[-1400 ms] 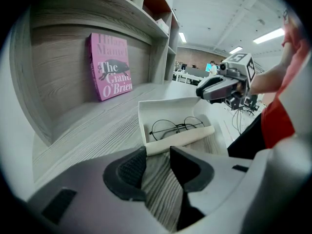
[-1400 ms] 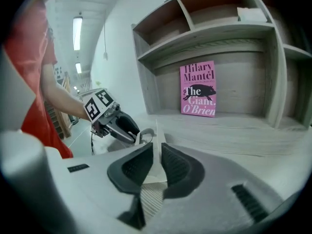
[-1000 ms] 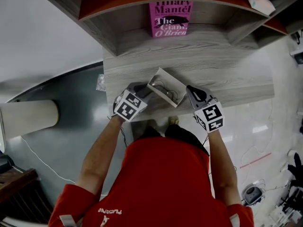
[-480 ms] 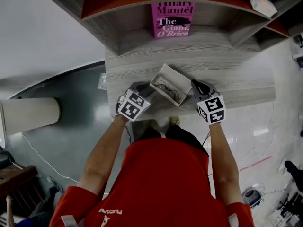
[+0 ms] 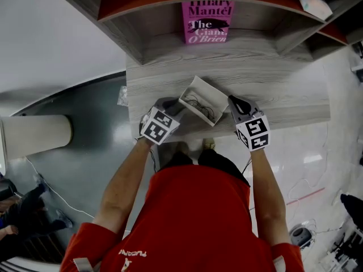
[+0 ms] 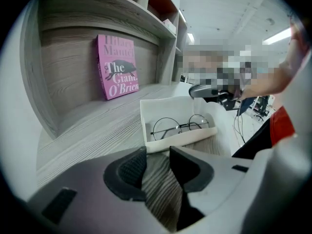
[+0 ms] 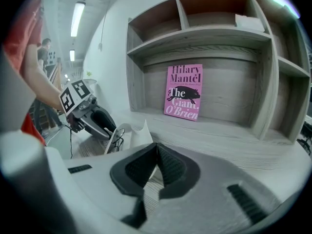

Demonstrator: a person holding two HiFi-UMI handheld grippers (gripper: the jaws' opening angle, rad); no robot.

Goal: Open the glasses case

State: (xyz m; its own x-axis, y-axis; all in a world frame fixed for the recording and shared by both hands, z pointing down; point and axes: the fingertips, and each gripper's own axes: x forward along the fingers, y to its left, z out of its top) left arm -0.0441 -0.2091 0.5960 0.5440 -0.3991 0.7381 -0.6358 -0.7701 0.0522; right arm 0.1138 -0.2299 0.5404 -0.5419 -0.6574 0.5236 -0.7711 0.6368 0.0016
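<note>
The white glasses case lies open on the grey wooden desk, with round wire glasses inside. In the left gripper view the case and the glasses sit just beyond my jaws. My left gripper is at the case's left end, open, with only desk wood showing between its pads. At the case's right end is my right gripper, shut, with nothing visibly held. The raised white case wall stands just left of its closed tips; whether they touch it I cannot tell.
A pink book stands upright against the back of the shelf unit behind the desk. The desk's front edge runs just under both grippers. A pale cylinder lies on the floor to the left, and a person crouches at the lower left.
My right gripper has edged a little further onto the desk beside the case. The left gripper and the case stay put. A person has come into view at the lower left.
</note>
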